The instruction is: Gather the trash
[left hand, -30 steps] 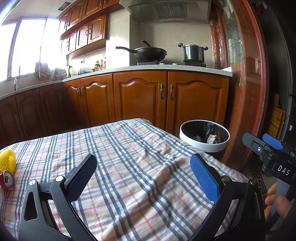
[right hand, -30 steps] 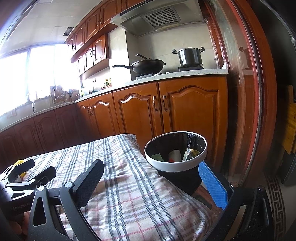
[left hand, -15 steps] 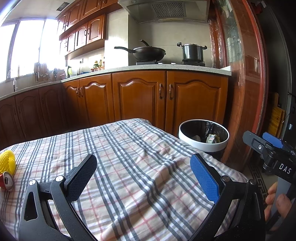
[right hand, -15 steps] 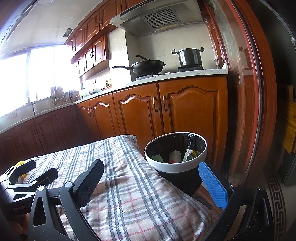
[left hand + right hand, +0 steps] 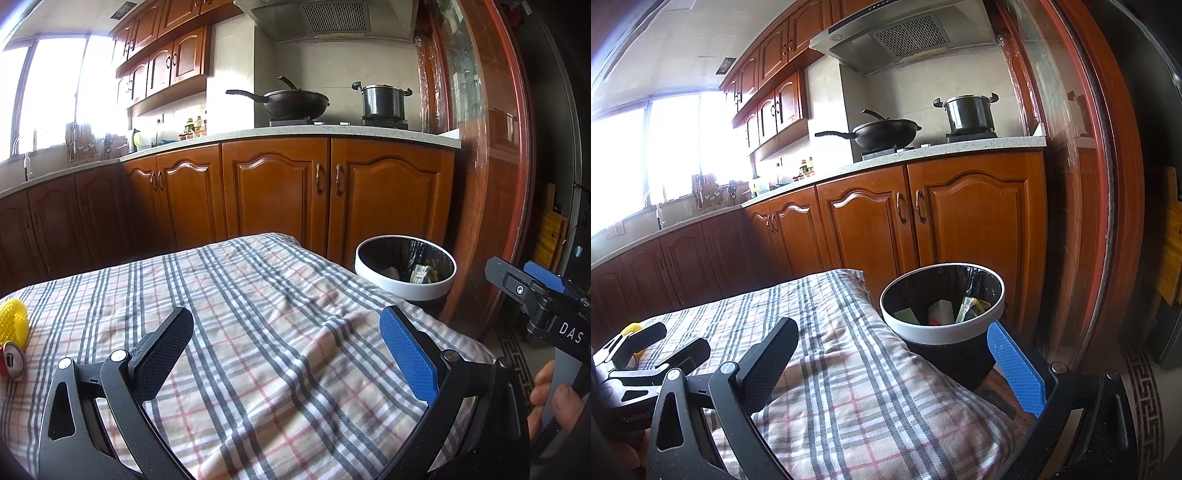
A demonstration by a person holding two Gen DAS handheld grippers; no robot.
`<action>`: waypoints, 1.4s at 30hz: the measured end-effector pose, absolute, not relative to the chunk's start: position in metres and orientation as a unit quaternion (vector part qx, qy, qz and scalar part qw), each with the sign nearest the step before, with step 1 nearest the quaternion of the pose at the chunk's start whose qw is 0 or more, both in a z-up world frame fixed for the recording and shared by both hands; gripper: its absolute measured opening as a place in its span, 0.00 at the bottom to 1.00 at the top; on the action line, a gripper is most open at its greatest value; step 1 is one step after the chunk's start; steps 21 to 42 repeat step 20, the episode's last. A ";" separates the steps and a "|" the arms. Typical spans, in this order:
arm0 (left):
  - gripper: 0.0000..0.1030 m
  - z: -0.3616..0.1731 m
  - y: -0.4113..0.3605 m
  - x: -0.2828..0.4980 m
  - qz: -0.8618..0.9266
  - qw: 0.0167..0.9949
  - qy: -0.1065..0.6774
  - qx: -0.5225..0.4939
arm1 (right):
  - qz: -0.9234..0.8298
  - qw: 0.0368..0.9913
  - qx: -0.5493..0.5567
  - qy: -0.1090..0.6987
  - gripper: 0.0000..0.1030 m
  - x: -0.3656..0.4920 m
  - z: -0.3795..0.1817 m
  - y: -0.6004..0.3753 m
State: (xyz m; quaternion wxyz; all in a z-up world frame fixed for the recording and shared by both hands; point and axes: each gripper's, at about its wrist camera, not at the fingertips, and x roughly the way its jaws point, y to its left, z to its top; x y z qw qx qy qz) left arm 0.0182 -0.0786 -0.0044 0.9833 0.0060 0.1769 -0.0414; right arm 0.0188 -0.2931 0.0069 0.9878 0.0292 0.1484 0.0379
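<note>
Yellow ball (image 5: pixel 13 320): far left edge of the checked cloth (image 5: pixel 258 332); may roll off if nudged.
Red can (image 5: pixel 11 363): lying beside the ball, round; could skid from a pinch.
Left gripper (image 5: pixel 288 343): fingers spread, empty, well apart from both.
Right gripper (image 5: pixel 894 365): spread, empty.
Bin (image 5: pixel 942 332): off the cloth's right edge, already holding trash; a long carry risks a drop.

Right gripper (image 5: pixel 892 363) empty, jaws spread wide over plaid-cloth worktop (image 5: pixel 849 387). White-rimmed trash bin (image 5: pixel 942 330) just beyond the cloth's edge, wrappers inside. Left gripper (image 5: pixel 652 349) at far left, yellow object (image 5: pixel 631 328) behind it.
</note>
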 end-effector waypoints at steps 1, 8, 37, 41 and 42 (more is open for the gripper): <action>1.00 -0.004 -0.078 0.019 -0.042 0.983 0.177 0.006 | 0.038 0.988 0.029 0.149 1.00 0.019 0.007 -0.293; 1.00 -0.003 -0.078 0.021 -0.045 0.983 0.180 0.002 | 0.039 0.987 0.030 0.155 1.00 0.022 0.004 -0.293; 1.00 -0.007 -0.076 0.031 -0.056 0.979 0.194 -0.004 | 0.037 0.984 0.033 0.169 1.00 0.032 -0.002 -0.292; 1.00 -0.007 -0.076 0.031 -0.056 0.979 0.194 -0.004 | 0.037 0.984 0.033 0.169 1.00 0.032 -0.002 -0.292; 1.00 -0.007 -0.076 0.031 -0.056 0.979 0.194 -0.004 | 0.037 0.984 0.033 0.169 1.00 0.032 -0.002 -0.292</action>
